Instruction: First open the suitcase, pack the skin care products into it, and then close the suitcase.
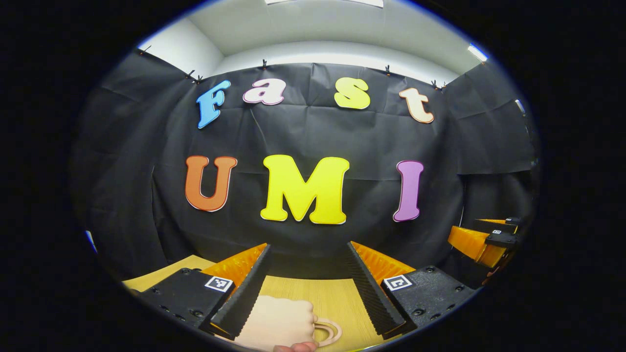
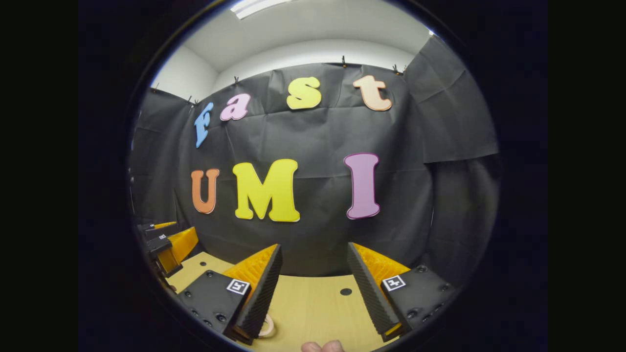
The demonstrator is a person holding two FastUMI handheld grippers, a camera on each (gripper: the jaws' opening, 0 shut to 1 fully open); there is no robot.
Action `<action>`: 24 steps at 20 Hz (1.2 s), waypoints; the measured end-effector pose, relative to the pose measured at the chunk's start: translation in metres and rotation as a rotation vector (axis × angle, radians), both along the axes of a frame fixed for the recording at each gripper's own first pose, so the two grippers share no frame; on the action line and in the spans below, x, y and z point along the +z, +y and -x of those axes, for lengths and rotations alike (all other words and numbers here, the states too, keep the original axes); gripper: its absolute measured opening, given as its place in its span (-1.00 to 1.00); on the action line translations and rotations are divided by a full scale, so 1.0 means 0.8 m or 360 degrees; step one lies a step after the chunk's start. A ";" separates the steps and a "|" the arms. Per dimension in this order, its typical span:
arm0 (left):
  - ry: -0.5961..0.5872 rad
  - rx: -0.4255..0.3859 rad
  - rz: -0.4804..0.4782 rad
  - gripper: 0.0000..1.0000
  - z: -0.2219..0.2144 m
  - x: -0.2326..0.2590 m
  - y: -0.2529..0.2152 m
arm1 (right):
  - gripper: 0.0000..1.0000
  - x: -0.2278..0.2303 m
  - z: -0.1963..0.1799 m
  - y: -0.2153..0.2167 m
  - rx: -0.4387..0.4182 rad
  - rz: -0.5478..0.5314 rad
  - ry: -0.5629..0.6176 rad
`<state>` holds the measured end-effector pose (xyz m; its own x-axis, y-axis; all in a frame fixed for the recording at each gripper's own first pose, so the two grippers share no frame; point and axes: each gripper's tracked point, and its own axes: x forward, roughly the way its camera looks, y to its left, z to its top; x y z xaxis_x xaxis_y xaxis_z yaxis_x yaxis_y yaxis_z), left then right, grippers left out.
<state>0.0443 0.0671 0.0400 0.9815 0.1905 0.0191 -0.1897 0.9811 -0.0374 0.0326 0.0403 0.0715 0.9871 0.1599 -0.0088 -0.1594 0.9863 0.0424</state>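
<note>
In the left gripper view my left gripper is open above the wooden table. Low between its fingers lies a cream, rounded case with a loop handle on its right side, cut off by the lower edge. Neither finger touches it. My right gripper shows at the far right. In the right gripper view my right gripper is open over bare table, nothing between its fingers. A bit of the loop handle peeks out beside its left finger. The left gripper is at the far left.
The black cloth wall stands close behind the table's far edge. A small dark hole marks the tabletop between the right gripper's fingers. A person's fingertips show at the bottom edge, and a fingertip touches the case's near side.
</note>
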 end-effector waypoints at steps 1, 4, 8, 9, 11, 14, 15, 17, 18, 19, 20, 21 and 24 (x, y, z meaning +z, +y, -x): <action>-0.0001 0.0001 0.0006 0.92 0.001 0.002 0.000 | 0.60 0.000 0.003 0.002 0.0001 0.0005 -0.0005; 0.0008 0.0008 0.0030 0.92 0.001 -0.001 0.000 | 0.60 -0.002 0.009 0.011 0.0022 0.0012 0.0001; 0.0006 0.0023 0.0041 0.92 0.005 0.001 0.002 | 0.60 -0.001 0.011 0.013 0.0024 0.0011 -0.0004; 0.0001 0.0027 0.0041 0.92 0.005 0.002 0.001 | 0.60 0.000 0.011 0.012 0.0020 0.0009 -0.0006; 0.0002 0.0035 0.0042 0.92 0.005 0.001 0.002 | 0.60 0.000 0.011 0.012 0.0016 0.0010 -0.0007; 0.0018 0.0042 0.0048 0.92 0.007 -0.001 0.001 | 0.60 -0.001 0.011 0.015 0.0021 0.0010 0.0002; 0.0023 0.0047 0.0050 0.92 0.008 -0.002 0.002 | 0.60 -0.002 0.012 0.015 0.0024 0.0010 0.0006; 0.0026 0.0057 0.0057 0.92 0.010 -0.001 0.003 | 0.60 -0.003 0.012 0.019 0.0033 0.0012 0.0009; 0.0024 0.0064 0.0057 0.92 0.010 -0.001 0.003 | 0.60 -0.004 0.011 0.021 0.0038 0.0015 0.0010; 0.0023 0.0072 0.0055 0.92 0.010 0.000 0.004 | 0.60 -0.003 0.012 0.024 0.0045 0.0018 0.0010; 0.0024 0.0077 0.0053 0.92 0.013 0.001 0.006 | 0.60 -0.003 0.010 0.025 0.0048 0.0019 0.0010; 0.0024 0.0081 0.0053 0.92 0.013 0.000 0.007 | 0.60 -0.005 0.011 0.027 0.0056 0.0019 0.0014; 0.0025 0.0092 0.0056 0.92 0.014 0.001 0.011 | 0.60 -0.004 0.009 0.032 0.0068 0.0021 0.0018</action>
<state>0.0334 0.0756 0.0406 0.9690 0.2470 -0.0040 -0.2467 0.9667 -0.0683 0.0251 0.0655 0.0680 0.9792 0.2016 -0.0225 -0.2008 0.9791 0.0312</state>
